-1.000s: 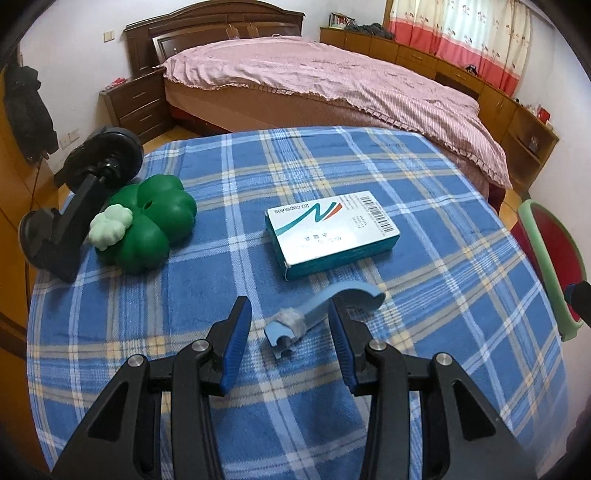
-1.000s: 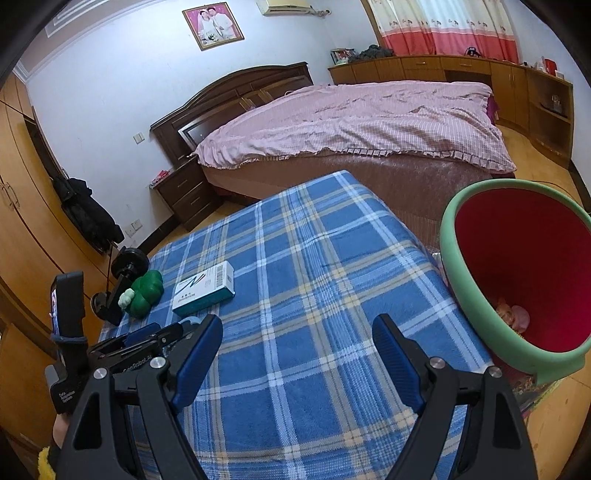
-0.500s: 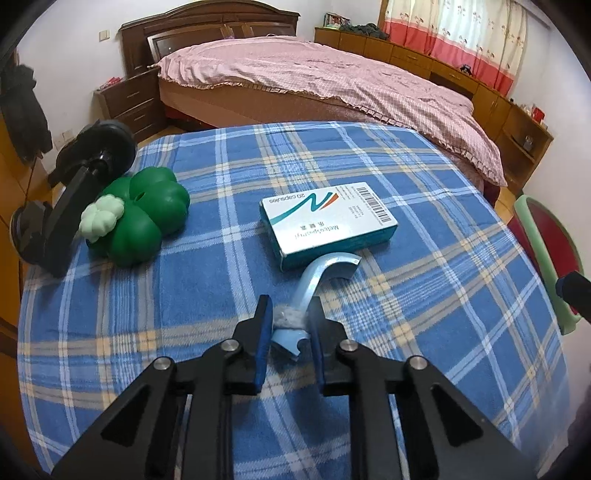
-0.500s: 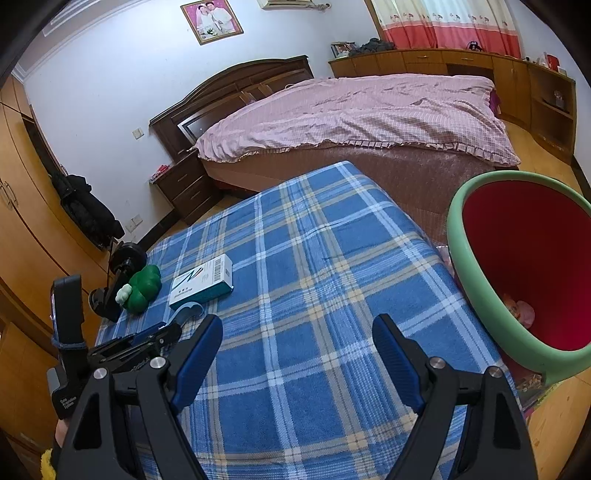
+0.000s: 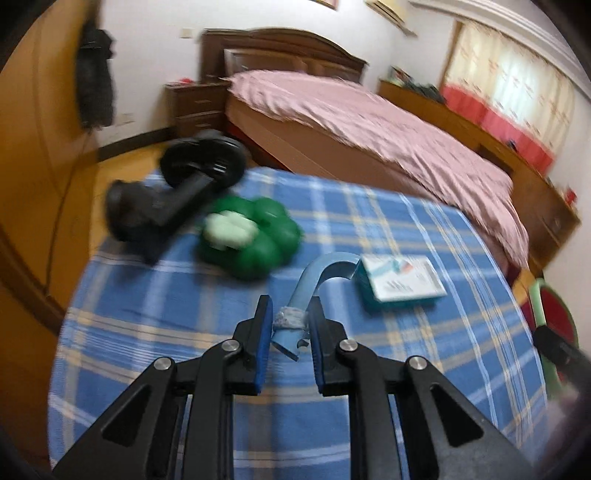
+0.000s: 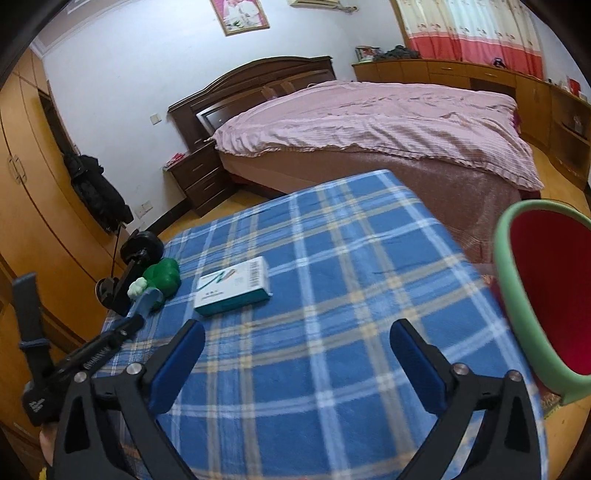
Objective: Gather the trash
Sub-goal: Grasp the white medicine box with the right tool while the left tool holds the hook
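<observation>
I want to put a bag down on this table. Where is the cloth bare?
Bare: the checked cloth between the medicine box and the green-rimmed bin, and its far corner toward the bed. Crowded: the left edge, with green clover toy and black stand.

A bedroom: white walls [image 6: 122,74], a dark wooden bed [image 6: 369,122] under a pink cover, a nightstand [image 6: 199,173], orange wardrobes [image 6: 33,192], red-hemmed curtains [image 6: 469,29], wooden floor [image 6: 561,177].

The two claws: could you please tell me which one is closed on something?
The left claw: it is clamped on the blue hook, lifted off the cloth. The right claw is opening wide, with nothing between its pads.
</observation>
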A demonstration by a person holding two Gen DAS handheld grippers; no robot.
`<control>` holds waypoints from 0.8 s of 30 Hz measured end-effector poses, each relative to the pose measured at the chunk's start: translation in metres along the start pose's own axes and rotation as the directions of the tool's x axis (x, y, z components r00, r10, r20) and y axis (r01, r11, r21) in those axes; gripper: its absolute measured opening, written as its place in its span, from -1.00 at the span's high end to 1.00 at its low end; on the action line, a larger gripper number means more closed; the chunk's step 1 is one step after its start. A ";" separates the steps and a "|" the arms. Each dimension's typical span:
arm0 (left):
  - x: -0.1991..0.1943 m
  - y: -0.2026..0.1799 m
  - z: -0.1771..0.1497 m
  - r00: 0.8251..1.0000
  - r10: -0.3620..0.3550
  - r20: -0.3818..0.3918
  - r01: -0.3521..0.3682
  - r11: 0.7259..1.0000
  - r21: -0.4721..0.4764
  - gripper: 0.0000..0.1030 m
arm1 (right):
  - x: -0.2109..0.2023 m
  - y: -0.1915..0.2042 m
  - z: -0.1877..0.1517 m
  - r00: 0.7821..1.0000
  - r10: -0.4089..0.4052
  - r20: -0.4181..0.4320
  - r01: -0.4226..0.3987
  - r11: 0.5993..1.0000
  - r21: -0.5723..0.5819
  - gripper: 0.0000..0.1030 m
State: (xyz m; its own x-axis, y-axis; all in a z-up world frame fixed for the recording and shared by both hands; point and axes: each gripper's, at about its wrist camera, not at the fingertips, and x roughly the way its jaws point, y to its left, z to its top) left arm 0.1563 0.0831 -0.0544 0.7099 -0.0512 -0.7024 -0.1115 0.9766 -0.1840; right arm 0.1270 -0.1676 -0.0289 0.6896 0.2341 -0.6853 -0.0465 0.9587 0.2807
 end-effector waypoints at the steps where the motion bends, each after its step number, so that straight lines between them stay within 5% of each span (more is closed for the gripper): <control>1: -0.001 0.007 0.002 1.000 0.016 0.011 -0.016 1.000 -0.022 0.64 | 0.006 0.006 0.000 1.000 0.005 -0.009 -0.005 1.000 -0.009 -0.99; 11: 0.006 0.056 -0.001 0.994 0.105 0.026 -0.099 0.980 -0.172 0.64 | 0.064 0.056 -0.002 0.998 0.010 -0.066 -0.018 0.992 -0.128 -1.00; 24: 0.010 0.068 -0.008 0.991 0.132 0.032 -0.124 0.975 -0.185 0.64 | 0.123 0.086 0.003 0.989 -0.064 -0.133 0.031 0.971 -0.238 -1.00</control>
State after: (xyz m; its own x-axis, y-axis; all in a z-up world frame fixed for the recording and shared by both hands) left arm 0.1503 0.1470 -0.0795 0.7110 0.0852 -0.6980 -0.3257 0.9197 -0.2194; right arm 0.2101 -0.0572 -0.0868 0.5887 0.1913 -0.7854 -0.1953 0.9765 0.0914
